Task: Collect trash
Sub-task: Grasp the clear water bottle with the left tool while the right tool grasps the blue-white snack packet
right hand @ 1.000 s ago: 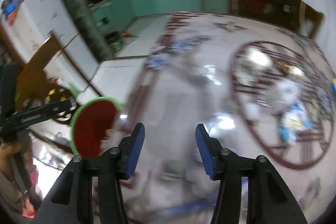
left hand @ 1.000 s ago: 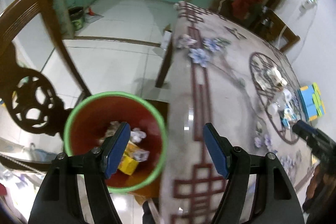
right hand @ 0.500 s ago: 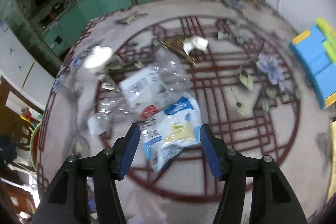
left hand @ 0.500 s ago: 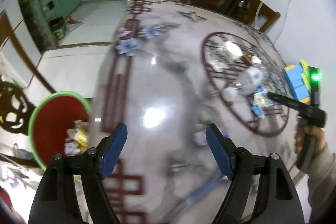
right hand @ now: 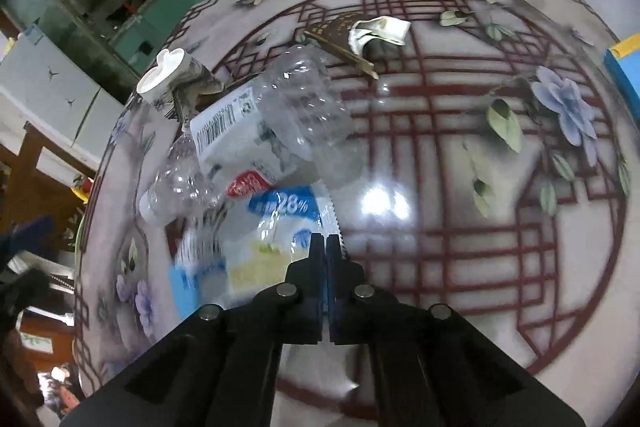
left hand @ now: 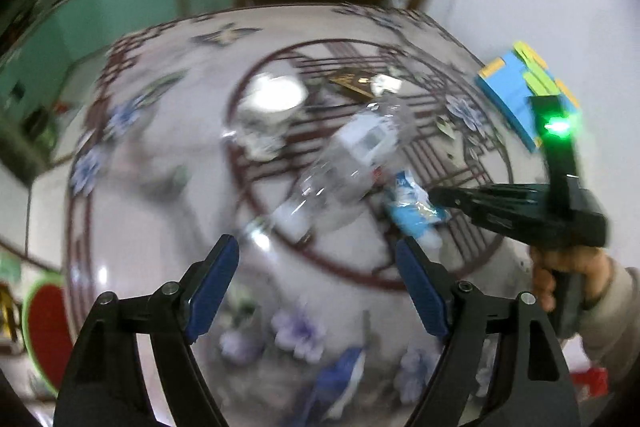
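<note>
Now, on the left wrist view, my left tongs (left hand: 318, 279) hang released and empty over the worktop (left hand: 160, 211); a second ago they stood over the red bin (left hand: 42, 339), which has slid to the lower left edge of the frame. Its contents are out of sight from this angle. Ahead, mid-frame, lie the clear plastic bottle (left hand: 344, 163) and the blue-and-white wrapper (left hand: 416, 211), with the right tongs (left hand: 444, 201) reaching in from the right and touching that wrapper.

On the right wrist view, my right tongs (right hand: 325, 247) have just snapped closed; half a second ago they straddled the wrapper (right hand: 256, 251), and now they look clenched on its serrated edge. I judge that piece ready to carry to the bin. The bottle (right hand: 272, 131), a crushed paper cup (right hand: 176, 75) and a white scrap (right hand: 380, 29) still lie on the worktop (right hand: 500, 187).
</note>
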Available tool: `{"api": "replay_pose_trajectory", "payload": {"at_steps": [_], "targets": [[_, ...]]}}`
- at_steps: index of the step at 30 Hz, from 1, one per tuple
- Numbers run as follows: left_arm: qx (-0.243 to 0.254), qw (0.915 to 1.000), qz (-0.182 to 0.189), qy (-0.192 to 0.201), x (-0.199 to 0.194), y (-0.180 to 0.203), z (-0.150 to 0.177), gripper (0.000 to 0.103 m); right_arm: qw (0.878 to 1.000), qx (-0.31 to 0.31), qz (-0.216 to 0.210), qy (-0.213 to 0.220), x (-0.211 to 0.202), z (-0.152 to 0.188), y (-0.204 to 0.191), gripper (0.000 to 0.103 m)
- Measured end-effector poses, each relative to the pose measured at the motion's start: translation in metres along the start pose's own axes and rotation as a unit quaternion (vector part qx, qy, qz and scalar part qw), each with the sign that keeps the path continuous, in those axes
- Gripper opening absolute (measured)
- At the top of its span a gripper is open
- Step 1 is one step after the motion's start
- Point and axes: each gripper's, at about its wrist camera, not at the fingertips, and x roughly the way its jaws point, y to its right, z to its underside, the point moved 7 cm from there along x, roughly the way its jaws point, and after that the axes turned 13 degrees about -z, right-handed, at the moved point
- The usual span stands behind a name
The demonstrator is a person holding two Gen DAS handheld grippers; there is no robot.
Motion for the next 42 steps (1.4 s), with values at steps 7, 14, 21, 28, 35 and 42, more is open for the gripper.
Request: {"api": "replay_pose_trajectory", "payload": {"at_steps": [7, 14, 21, 28, 35, 42], "targets": [[0.044, 0.9983, 0.008, -0.039, 0.053, 0.022, -0.023, 0.080, 0.998, 0.018, -0.008, 0.065, -0.056, -0.001, 0.012, 0.032], [0.025, 0.9956, 0.035, -0.084, 0.088, 0.035, -0.030, 0.080, 0.998, -0.022, 0.014, 0.062, -0.074, -0.009, 0.015, 0.043], [-0.005, 0.9937, 0.061, -0.094, 0.094, 0.035, -0.030, 0.069, 0.996, -0.066, -0.054, 0.000, -0.048, -0.009, -0.006, 0.046], [-0.058, 0.9971, 0.032, -0.039, 0.054, 0.008, -0.038, 0.068, 0.989, -0.126, -0.066, -0.044, -0.024, -0.013, -0.027, 0.063], [-0.090, 0.9953, 0.015, -0.033, 0.029, -0.005, -0.020, 0.068, 0.986, -0.119, -0.065, -0.092, 0.019, -0.012, -0.029, 0.063], [-0.131, 0.9905, -0.006, -0.043, 0.012, -0.023, 0.009, 0.068, 0.984, -0.150, -0.001, -0.100, 0.033, 0.000, -0.030, 0.063]]}}
